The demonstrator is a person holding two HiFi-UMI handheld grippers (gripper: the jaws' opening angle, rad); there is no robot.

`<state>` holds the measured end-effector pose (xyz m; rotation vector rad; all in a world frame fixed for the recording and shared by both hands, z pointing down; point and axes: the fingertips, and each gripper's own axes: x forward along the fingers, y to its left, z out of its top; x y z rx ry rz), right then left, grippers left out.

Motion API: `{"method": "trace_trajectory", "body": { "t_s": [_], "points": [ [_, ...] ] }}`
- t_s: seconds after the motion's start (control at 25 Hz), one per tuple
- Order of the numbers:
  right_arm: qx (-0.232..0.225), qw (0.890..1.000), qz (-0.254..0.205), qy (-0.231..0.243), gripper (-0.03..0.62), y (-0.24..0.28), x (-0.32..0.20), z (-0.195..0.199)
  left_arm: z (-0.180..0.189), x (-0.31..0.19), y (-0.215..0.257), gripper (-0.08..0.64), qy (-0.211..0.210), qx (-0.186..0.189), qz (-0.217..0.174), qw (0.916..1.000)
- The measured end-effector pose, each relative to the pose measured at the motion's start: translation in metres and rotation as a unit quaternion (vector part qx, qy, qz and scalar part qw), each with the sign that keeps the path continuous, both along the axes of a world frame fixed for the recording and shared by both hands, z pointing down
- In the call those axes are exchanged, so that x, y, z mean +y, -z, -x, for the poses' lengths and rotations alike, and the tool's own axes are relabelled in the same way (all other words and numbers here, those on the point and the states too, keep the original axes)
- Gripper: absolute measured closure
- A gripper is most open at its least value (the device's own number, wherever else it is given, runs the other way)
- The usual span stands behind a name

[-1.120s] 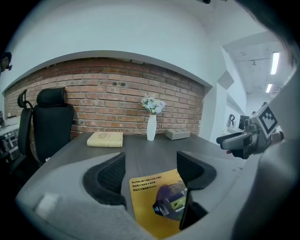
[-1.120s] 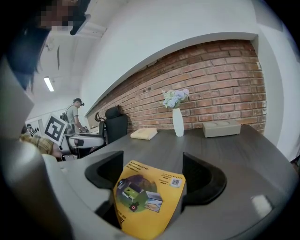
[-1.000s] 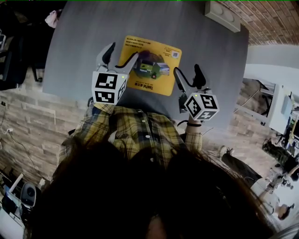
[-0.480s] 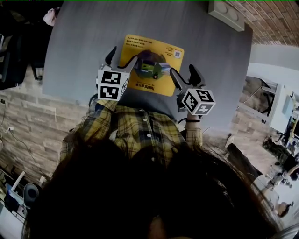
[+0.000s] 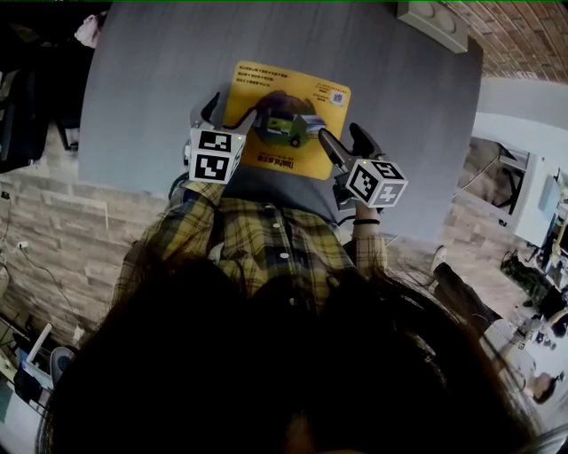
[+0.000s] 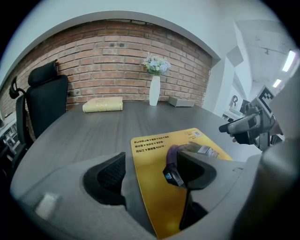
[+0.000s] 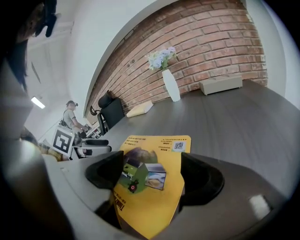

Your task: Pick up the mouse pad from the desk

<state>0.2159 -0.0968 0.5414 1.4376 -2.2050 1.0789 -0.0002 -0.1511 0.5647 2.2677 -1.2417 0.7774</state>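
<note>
A yellow mouse pad with a printed picture lies flat on the dark grey desk, close to its near edge. My left gripper is open at the pad's near left corner. In the left gripper view the pad runs in between the two jaws of that gripper. My right gripper is open at the pad's near right edge. In the right gripper view the pad also lies between the spread jaws of that gripper. Neither gripper holds anything.
At the desk's far side stand a white vase with flowers, a yellow book and a grey box. A black office chair is at the left. A person stands in the background.
Both grippers have moved forward over the desk and in toward the mouse pad; the right one has come left to the pad's edge. The pad has not moved.
</note>
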Motion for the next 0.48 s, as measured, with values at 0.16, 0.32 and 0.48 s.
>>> {"method": "trace_trajectory", "body": {
  "t_s": [0.16, 0.32, 0.48],
  "points": [
    [-0.019, 1.000, 0.022, -0.007, 0.219, -0.011, 0.005, -0.001, 0.003, 0.004, -0.017, 0.222, -0.002, -0.011, 0.018, 0.9998],
    [-0.035, 0.999, 0.037, -0.007, 0.219, -0.019, 0.007, 0.001, 0.004, 0.005, -0.030, 0.222, -0.005, -0.017, 0.033, 0.9993],
    [-0.051, 0.998, 0.046, -0.011, 0.219, -0.024, 0.008, 0.001, 0.003, 0.008, -0.039, 0.222, -0.008, -0.021, 0.047, 0.9987]
  ]
}}
